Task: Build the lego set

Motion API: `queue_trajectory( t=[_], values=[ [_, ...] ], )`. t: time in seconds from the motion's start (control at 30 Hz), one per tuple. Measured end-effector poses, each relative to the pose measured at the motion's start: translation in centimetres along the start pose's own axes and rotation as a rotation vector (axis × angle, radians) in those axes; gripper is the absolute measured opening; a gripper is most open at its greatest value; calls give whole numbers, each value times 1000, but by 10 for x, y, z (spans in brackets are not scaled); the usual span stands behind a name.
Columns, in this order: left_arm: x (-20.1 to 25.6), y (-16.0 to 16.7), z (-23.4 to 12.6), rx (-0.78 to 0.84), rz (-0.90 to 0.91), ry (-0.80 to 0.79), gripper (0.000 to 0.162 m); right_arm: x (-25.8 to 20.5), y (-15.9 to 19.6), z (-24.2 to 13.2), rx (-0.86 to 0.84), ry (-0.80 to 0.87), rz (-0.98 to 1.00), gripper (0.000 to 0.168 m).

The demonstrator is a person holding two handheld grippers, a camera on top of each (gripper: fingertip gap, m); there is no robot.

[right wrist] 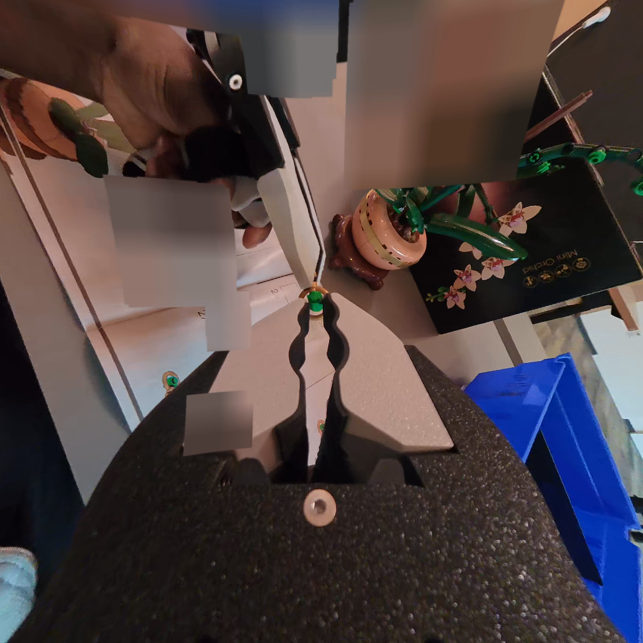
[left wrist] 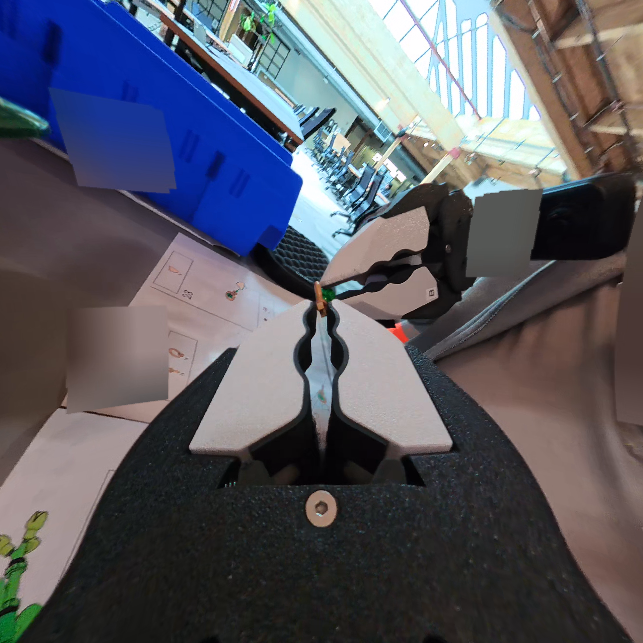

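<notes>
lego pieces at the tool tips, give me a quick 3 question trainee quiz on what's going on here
1. True or false: the left tool is shut on the tan ring piece.
2. What colour is the small piece pinched in the right tool? A) red B) green C) white
3. In the right wrist view, what stands just left of the black set box?

Key
1. True: its tips close on the tan piece's lower end.
2. B: a green piece, set against the tan ring.
3. The partly built orchid pot on its brown base, with green leaves rising from it.
</notes>
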State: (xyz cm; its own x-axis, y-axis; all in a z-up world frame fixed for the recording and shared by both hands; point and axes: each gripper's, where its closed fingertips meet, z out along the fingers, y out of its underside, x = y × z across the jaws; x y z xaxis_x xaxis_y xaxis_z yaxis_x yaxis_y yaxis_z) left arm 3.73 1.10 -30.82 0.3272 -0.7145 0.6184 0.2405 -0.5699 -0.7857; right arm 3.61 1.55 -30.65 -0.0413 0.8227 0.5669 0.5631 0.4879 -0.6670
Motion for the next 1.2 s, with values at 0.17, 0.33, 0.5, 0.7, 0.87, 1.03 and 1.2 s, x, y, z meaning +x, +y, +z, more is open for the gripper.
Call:
queue_trajectory(
  t=[0.17, 0.33, 0.5, 0.7, 0.87, 1.03, 1.2],
  values=[
    [7, -8, -1, 72, -109, 94, 5, 6, -7, -4, -17, -54, 25, 8],
    [9, -13, -3, 112, -160, 132, 5, 11, -12, -4, -42, -60, -7, 8],
    [11, -18, -5, 143, -182, 156, 5, 14, -16, -5, -46, -60, -33, 8],
    [7, -14, -2, 116, -157, 118, 5, 10, -8, -4, -172, -107, -103, 8],
    [7, -15, -3, 117, -145, 102, 5, 10, -9, -3, -220, -119, -134, 8],
    [6, -14, -2, 106, -111, 66, 5, 10, -8, -3, -263, -114, -161, 8],
    [9, -17, -4, 127, -124, 86, 5, 12, -12, -4, -254, -105, -150, 8]
  ],
)
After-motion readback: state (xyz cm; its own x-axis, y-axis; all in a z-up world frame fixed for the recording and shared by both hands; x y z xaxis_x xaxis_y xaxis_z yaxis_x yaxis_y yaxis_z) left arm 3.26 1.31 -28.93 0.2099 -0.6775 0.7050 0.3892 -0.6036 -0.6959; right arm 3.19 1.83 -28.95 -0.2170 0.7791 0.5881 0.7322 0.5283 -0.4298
